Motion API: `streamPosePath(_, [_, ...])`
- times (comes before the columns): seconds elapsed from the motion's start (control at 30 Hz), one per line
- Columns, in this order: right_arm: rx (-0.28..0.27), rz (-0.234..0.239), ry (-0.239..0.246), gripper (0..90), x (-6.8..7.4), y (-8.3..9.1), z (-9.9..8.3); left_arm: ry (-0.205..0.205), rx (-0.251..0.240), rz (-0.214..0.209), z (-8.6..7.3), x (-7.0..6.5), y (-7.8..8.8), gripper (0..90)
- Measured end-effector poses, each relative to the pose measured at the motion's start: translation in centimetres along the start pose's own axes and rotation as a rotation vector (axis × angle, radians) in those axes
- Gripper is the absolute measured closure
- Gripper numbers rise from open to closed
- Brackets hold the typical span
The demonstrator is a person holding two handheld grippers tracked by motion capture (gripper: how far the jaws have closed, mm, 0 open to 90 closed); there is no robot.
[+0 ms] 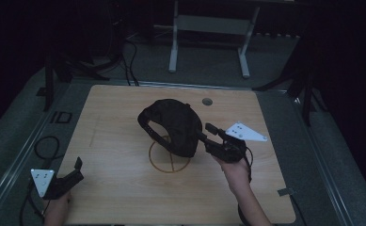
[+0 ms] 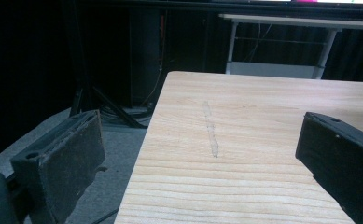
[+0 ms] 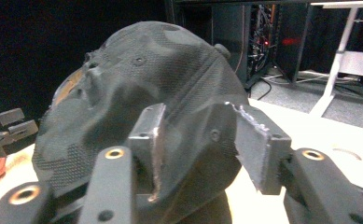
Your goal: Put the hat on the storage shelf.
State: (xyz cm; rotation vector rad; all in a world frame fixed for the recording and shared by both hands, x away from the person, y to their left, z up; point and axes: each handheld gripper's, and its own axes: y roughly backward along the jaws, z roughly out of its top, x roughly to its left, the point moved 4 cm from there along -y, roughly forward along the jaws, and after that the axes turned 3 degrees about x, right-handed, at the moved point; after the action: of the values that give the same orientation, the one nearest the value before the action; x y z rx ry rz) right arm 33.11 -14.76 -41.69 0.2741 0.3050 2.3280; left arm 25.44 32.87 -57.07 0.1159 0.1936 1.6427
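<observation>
A black mesh baseball cap (image 1: 173, 126) is lifted above the middle of the desk (image 1: 115, 155), tilted, its strap opening facing nine o'clock.

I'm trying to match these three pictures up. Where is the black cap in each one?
High view: black cap at mid-table, over the circle mark, held by the right hand-held gripper.
Left gripper view: not in it.
Right gripper view: cap at centre, between the jaws.
Shared landmark: the wooden table.

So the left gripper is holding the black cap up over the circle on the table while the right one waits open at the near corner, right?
Sides swapped. The high view shows the right gripper gripping the black cap over the circle, and the left gripper waiting open at the table corner.
</observation>
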Motion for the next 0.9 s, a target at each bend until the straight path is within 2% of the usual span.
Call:
streamPosePath(0.13, [0.008,-0.015,0.005,38.3,-0.6,0.4,-0.1,0.001,-0.002,0.0,0.0,0.0,0.0,1.8])
streamPosePath(0.33, [0.024,-0.05,-0.002,28.2,-2.4,1.2,-0.9,-0.001,-0.001,0.0,0.0,0.0,0.0,1.8])
streamPosePath(0.4, [0.033,-0.044,-0.001,19.9,-3.2,1.6,-1.5,0.0,-0.002,0.001,0.0,0.0,0.0,1.8])
streamPosePath(0.47, [0.036,-0.064,0.005,19.1,-3.8,2.0,-1.9,-0.001,-0.003,0.001,0.0,0.0,0.0,1.8])
streamPosePath(0.57, [0.034,-0.065,-0.002,16.1,-4.8,2.7,-2.6,-0.001,-0.003,0.002,0.0,-0.1,0.0,1.8])
streamPosePath(0.67, [0.035,-0.092,-0.012,14.8,-5.9,3.3,-3.2,-0.002,-0.004,0.003,0.0,-0.1,0.0,1.8])
streamPosePath(0.9, [0.046,-0.161,0.006,13.7,-8.2,4.5,-5.1,-0.004,-0.007,0.002,0.0,-0.1,0.0,1.8])
